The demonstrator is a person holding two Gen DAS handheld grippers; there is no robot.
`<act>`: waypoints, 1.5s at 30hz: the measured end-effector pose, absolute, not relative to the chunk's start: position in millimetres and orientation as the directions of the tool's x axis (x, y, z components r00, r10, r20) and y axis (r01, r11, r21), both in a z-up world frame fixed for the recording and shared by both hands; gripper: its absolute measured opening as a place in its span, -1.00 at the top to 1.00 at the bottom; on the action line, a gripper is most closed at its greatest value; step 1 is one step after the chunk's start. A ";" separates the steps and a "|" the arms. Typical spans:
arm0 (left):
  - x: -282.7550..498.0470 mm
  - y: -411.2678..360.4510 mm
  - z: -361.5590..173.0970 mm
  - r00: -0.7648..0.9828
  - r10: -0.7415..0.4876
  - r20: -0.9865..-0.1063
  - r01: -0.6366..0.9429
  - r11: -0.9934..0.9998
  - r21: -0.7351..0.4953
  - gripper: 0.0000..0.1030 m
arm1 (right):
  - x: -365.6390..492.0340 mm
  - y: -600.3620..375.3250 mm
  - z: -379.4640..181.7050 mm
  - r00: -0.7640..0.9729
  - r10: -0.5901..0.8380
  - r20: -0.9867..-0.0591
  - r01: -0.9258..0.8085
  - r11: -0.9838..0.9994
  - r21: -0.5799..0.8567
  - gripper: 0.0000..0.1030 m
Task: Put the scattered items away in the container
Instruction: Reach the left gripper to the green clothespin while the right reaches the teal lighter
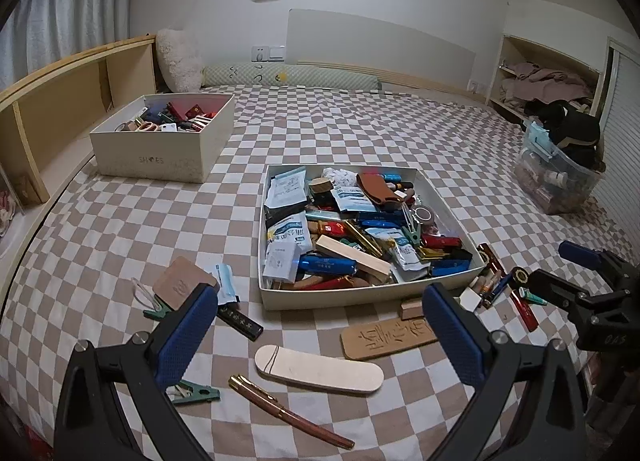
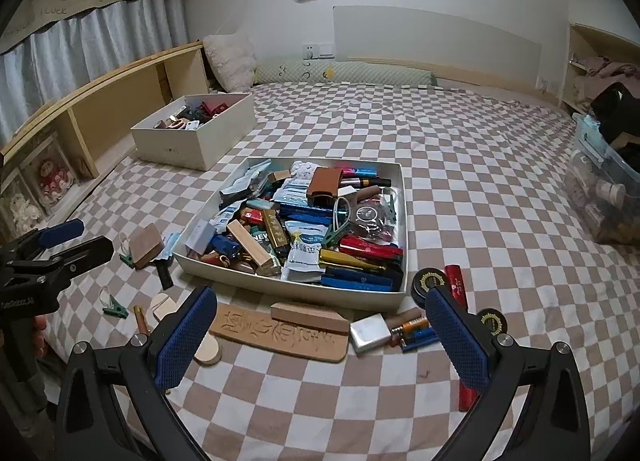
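Left wrist view: left gripper [image 1: 320, 329] hanging wide open, holding nothing. Pale oval board [image 1: 319, 370] lying just ahead between fingers, long axis running left-right, slightly tilted. Brown pen [image 1: 291, 412] sitting nearer, pointing down-right. Carved wooden plaque [image 1: 386, 336] lying toward right finger. Shallow white tray [image 1: 360, 293] sitting beyond, heaped full. Right gripper [image 2: 320, 335] also spreading wide, empty; plaque crossing ahead of it left-right. Batteries [image 2: 412, 331], probably, lying beside right finger.
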State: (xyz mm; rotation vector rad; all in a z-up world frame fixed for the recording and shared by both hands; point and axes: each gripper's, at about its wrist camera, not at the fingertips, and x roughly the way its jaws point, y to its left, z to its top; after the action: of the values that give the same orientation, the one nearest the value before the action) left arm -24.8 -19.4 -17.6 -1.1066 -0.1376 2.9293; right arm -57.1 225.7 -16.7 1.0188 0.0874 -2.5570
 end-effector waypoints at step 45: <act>20.4 -42.9 -72.2 -0.720 0.026 -0.694 0.058 -0.994 -0.098 -0.99 | -19.0 270.3 -73.5 -0.651 -0.298 -0.698 0.281 -0.949 0.144 -1.00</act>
State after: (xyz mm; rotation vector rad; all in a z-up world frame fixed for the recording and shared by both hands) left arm 20.4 -42.9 -72.2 -1.1825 -0.1775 2.9235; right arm -19.0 270.3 -73.5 1.1032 -0.0322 -2.5967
